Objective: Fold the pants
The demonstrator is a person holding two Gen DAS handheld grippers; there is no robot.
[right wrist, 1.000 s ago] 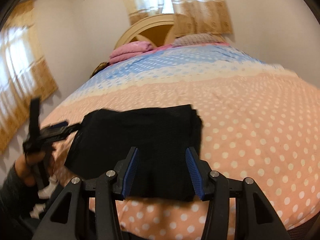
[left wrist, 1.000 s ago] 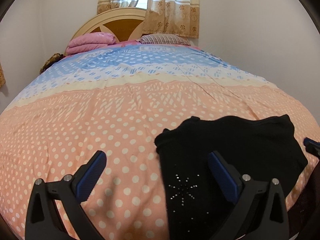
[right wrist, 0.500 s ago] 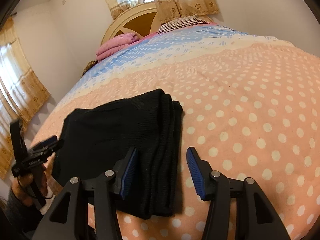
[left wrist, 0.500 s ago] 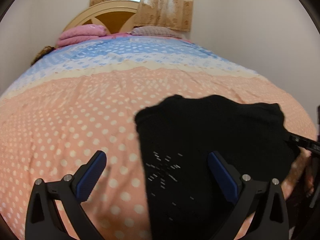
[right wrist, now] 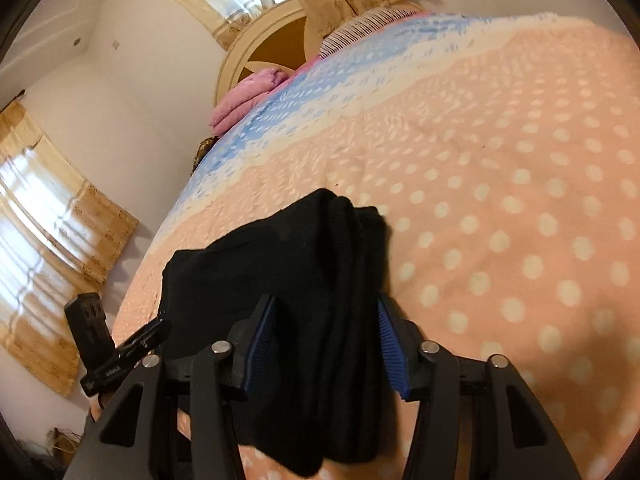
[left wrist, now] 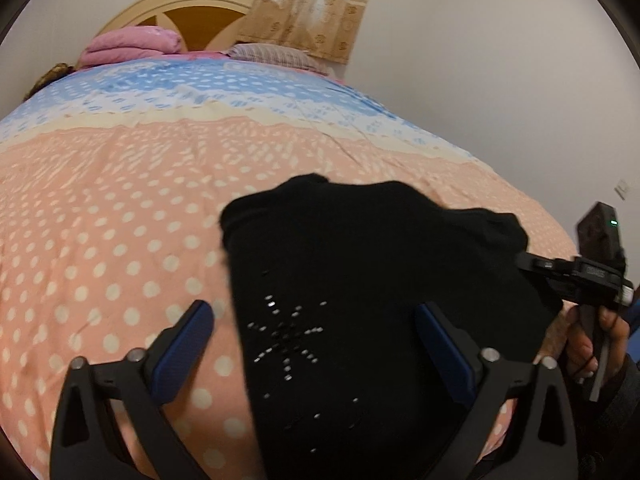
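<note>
Closing in on the folded stack, the right gripper (right wrist: 326, 342) has just been narrowing its jaws, and the layered right-hand edge of the black knit pants (right wrist: 288, 280) now sits between the two blue pads; the cloth fills the gap, though whether the pads are truly pressing it yet is hard to tell. A second ago those pads stood wider and a little back from the bundle, over its near edge. The left gripper (left wrist: 316, 346) has also begun drawing its jaws in, but they remain spread wide and pinch nothing: one blue pad hovers over the peach polka-dot bedspread (left wrist: 120, 240) just left of the pants, the other over the black fabric itself, near the small starburst of sparkly studs (left wrist: 286, 340).

The pants lie as a compact folded bundle at the near edge of the bed, towards its right side, several layers showing along the right edge. Far beyond them are the blue band of the bedspread, a folded pink blanket (left wrist: 132, 46) and the cream headboard (left wrist: 192, 8) (none of it involved).

My reading is that the folding itself looks nearly done, and the right side is taking hold of the stack either to tidy that edge or to shift the bundle, with the left coming in to help.
</note>
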